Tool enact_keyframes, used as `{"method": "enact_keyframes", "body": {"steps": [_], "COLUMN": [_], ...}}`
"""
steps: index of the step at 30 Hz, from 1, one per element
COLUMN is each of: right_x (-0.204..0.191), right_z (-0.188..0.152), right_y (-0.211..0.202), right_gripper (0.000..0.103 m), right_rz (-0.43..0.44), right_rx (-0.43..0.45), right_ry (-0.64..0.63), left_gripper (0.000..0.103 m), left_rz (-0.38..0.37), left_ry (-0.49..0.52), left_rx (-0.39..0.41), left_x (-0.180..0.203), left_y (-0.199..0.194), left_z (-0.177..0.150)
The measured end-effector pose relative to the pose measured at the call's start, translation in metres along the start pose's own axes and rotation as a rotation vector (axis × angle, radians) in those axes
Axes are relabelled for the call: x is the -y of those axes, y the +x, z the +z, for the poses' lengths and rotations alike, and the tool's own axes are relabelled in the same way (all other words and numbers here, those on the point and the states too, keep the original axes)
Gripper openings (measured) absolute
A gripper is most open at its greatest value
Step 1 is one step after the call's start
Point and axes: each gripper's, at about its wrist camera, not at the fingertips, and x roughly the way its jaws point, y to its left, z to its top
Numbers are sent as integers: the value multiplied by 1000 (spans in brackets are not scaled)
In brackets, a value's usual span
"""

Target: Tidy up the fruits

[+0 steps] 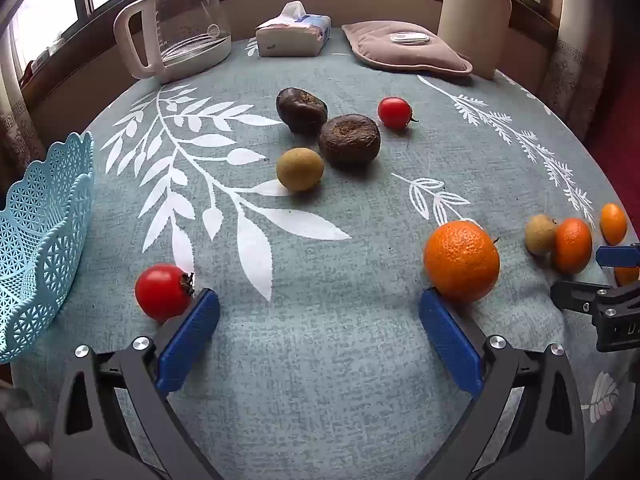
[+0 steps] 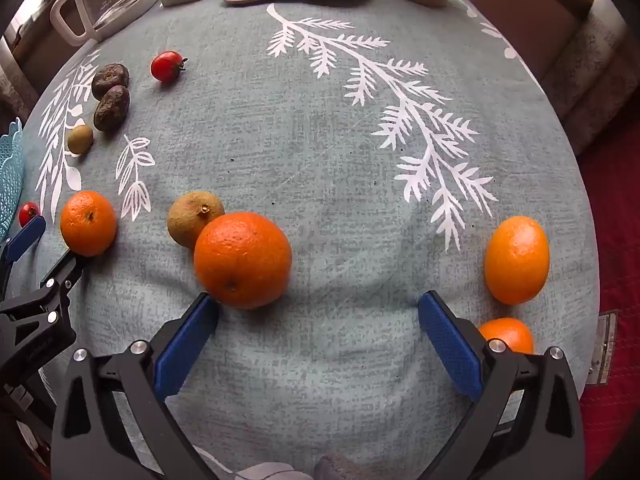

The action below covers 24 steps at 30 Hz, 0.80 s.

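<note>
In the left wrist view my left gripper (image 1: 319, 300) stands open low over the tablecloth, with nothing between its fingers. A red tomato (image 1: 163, 292) touches the outside of its left finger, and a mandarin (image 1: 462, 261) sits just past its right fingertip. The blue lace basket (image 1: 44, 240) stands at the left edge. In the right wrist view my right gripper (image 2: 319, 302) is also open and holds nothing. A big orange (image 2: 243, 260) lies at its left fingertip with a brown longan (image 2: 195, 218) behind it. An oval orange fruit (image 2: 517, 260) and a small orange (image 2: 507, 334) lie outside its right finger.
Two dark wrinkled fruits (image 1: 301, 110) (image 1: 349, 139), a yellow-green longan (image 1: 300, 169) and a small tomato (image 1: 395, 112) lie mid-table. At the back stand a glass kettle (image 1: 180, 24), a tissue pack (image 1: 294, 32), a pink pad (image 1: 404, 48) and a cream flask (image 1: 474, 12). The table drops off at the right.
</note>
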Motion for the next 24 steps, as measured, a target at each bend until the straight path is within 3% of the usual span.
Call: {"method": "enact_keyframes", "body": {"steps": [13,24], "right_x": [-3,-2], "right_z": [17,2], "right_y": [6,1], "right_gripper": [98,98], "right_rz": [-2,-1], "right_rx": [-31,14], "right_ry": [1,11], "left_gripper": [101,101], "left_rz": [-1,-9], "left_ry": [-1,5], "left_rx": [0,-5], "left_x": [0,-1], "left_y": [0,1], "left_z": [0,1]}}
